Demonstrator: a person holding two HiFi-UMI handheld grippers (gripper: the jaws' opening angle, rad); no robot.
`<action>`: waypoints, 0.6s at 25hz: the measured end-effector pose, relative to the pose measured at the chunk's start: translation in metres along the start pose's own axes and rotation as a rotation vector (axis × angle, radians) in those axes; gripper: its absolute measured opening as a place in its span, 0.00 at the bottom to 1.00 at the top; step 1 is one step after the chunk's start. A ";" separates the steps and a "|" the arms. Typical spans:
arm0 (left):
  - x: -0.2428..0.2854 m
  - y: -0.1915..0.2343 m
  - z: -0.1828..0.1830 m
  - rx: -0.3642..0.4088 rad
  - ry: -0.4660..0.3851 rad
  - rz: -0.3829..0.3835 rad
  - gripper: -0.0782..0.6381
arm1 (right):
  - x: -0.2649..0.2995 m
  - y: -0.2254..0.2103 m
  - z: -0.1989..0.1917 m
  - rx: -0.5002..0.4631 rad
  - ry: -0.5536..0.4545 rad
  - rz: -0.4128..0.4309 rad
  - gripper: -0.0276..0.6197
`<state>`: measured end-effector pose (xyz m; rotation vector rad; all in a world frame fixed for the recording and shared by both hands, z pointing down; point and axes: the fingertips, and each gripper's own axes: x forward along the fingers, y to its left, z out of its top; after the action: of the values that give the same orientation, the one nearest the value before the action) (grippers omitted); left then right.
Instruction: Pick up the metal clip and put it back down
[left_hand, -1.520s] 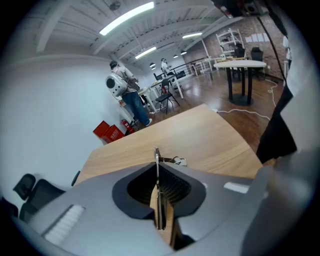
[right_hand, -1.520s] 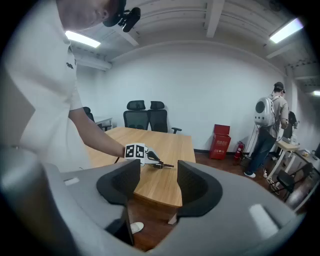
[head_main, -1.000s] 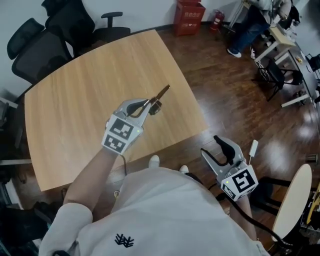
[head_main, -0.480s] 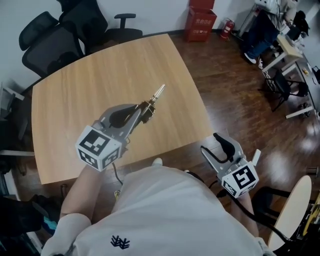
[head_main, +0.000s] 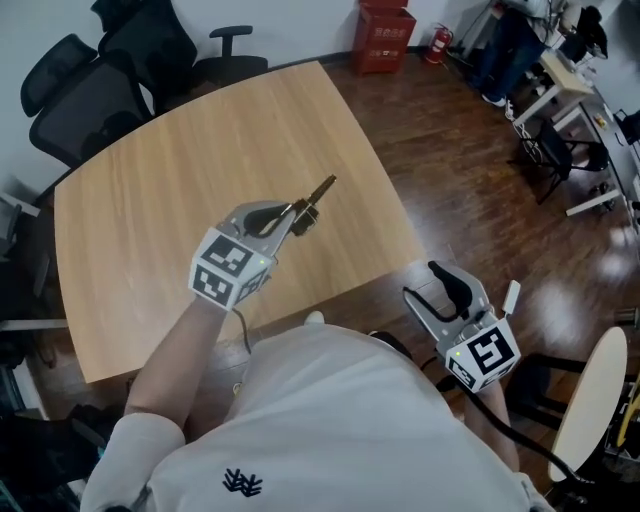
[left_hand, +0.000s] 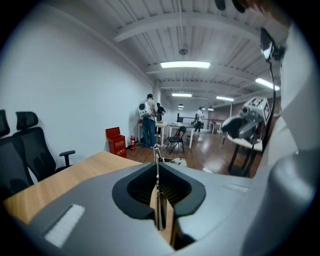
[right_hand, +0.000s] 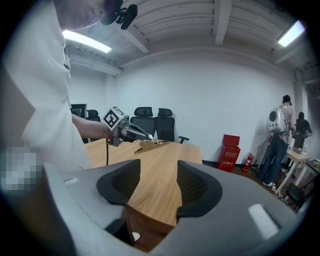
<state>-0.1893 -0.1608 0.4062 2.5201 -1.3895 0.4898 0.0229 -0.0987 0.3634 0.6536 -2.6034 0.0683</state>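
My left gripper (head_main: 297, 211) is shut on the metal clip (head_main: 317, 196), a thin brown and silver piece that sticks out past its fingertips over the middle of the wooden table (head_main: 150, 200). In the left gripper view the clip (left_hand: 158, 200) shows edge-on, pinched between the dark pads. The right gripper view shows the left gripper (right_hand: 125, 131) holding the clip (right_hand: 150, 144) low over the tabletop; whether it touches the wood I cannot tell. My right gripper (head_main: 433, 291) hangs off the table's near right edge over the floor. Its jaws (right_hand: 159, 185) are open with nothing between them.
Black office chairs (head_main: 100, 70) stand behind the table's far left corner. A red box (head_main: 383, 35) and a fire extinguisher (head_main: 437, 42) sit by the back wall. Desks and a standing person (head_main: 510, 50) are at the far right. A pale round chair (head_main: 590, 400) stands near my right side.
The left gripper drew back toward the person with the clip, then went out again to about where it was a second ago. The right gripper has barely moved.
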 end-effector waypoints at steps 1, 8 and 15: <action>0.013 -0.001 -0.009 0.049 0.032 0.000 0.13 | -0.002 -0.001 -0.002 0.005 0.003 -0.012 0.41; 0.106 0.002 -0.077 0.405 0.212 0.043 0.13 | -0.027 -0.007 -0.011 0.043 0.024 -0.103 0.41; 0.159 0.014 -0.116 0.664 0.296 0.125 0.13 | -0.045 -0.005 -0.023 0.080 0.058 -0.166 0.41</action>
<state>-0.1432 -0.2509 0.5753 2.6620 -1.4393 1.4953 0.0702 -0.0793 0.3640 0.8805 -2.4913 0.1383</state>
